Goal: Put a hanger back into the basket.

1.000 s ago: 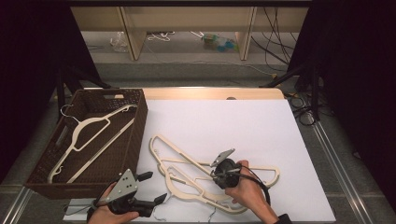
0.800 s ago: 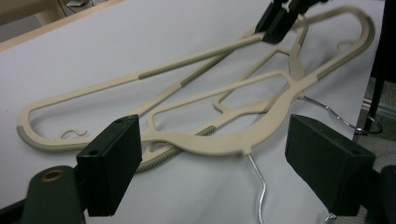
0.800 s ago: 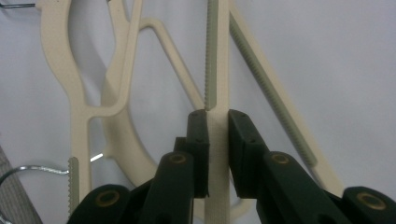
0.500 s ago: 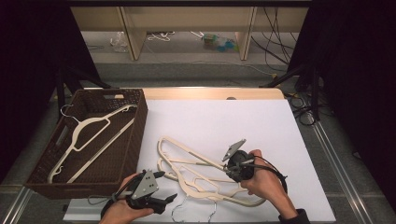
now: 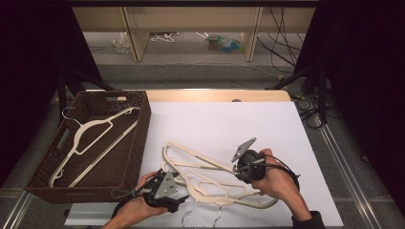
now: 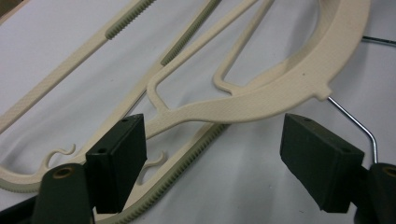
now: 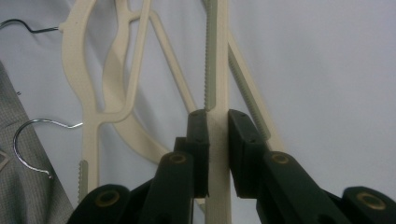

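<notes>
- the right gripper point(image 5: 239, 168) has its jaws clamped on the ribbed bar of one cream hanger point(image 7: 217, 140); the right gripper view shows both pads pressed flat on that bar.
- since a second ago that hand has drawn the hanger rightward and a little up in the high view, so the hanger pile point(image 5: 205, 179) now lies nearer the table's right front than it did.
- the left gripper point(image 5: 165, 188) has come in from the front left edge toward the pile, and it now sits just beside the hangers' near ends.
- its jaws have just been closing a little, yet they stand wide; in the left gripper view the shoulder of a hanger point(image 6: 261, 100) lies ahead of the pads, not between them, and nothing is gripped.
- a wire hook point(image 6: 355, 122) of a hanger shows near the right pad of that gripper.
- the pile rests on the white table point(image 5: 267, 124), well apart from nothing much: the brown basket point(image 5: 138, 143) stands just to its left and already holds one hanger point(image 5: 90, 138) lying slantwise.
- judgement: the hangers look tangled, and the right hand is pulling one free while the left comes to hold the rest down or take another.
- judgement: the lift into the basket is not yet begun; the hooks could snag on the neighbouring hangers as the held one rises.
</notes>
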